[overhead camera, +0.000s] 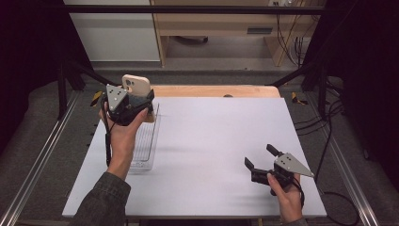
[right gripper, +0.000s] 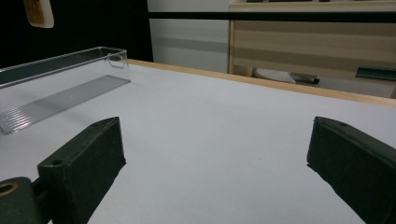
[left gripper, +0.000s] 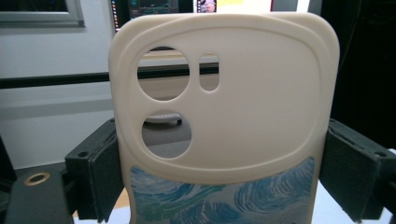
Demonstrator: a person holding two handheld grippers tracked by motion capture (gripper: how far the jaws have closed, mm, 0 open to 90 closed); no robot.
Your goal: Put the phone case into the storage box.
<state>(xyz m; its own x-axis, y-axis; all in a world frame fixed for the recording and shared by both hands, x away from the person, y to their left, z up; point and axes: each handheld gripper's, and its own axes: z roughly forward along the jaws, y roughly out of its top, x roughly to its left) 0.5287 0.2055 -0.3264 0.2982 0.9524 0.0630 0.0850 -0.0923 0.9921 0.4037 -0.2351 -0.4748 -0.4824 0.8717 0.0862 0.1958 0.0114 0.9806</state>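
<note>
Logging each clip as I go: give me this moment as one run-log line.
left tongs: shut on phone case, raised above clear tray | right tongs: open, unladen, low over table

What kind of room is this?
Probably a lab or workshop recording bench: a white table inside a black frame, cables trailing beside it, and monitors behind the phone case.

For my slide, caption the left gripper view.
Left gripper clamps a cream phone case, camera cutouts up, by its edges.

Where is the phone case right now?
In the high view, the phone case is at far left, held upright in the left gripper above the clear tray.
</note>
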